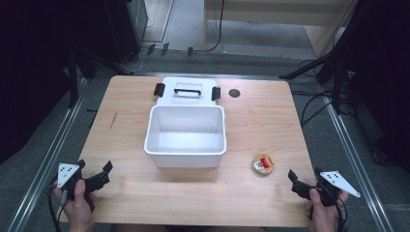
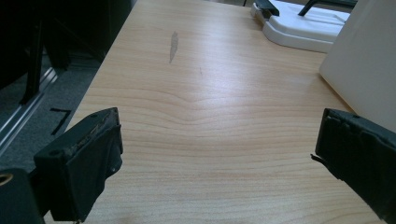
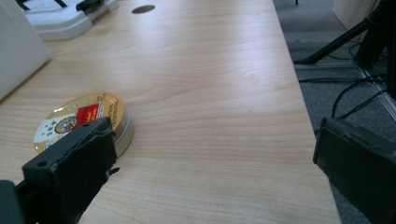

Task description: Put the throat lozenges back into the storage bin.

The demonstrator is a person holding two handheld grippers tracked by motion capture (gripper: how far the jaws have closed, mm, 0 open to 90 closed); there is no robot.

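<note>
The right gripper (image 1: 300, 182) sat wide open near the round tin (image 1: 263, 164), likely ready to grab it for the box (image 1: 186, 152); the left gripper (image 1: 95, 174) waited wide open too.

A white bin (image 1: 185, 137) stands mid-table (image 1: 121, 96), its lid (image 1: 187, 91) lying just behind; a dark round spot (image 1: 234, 93), perhaps a hole, sits nearby.
</note>
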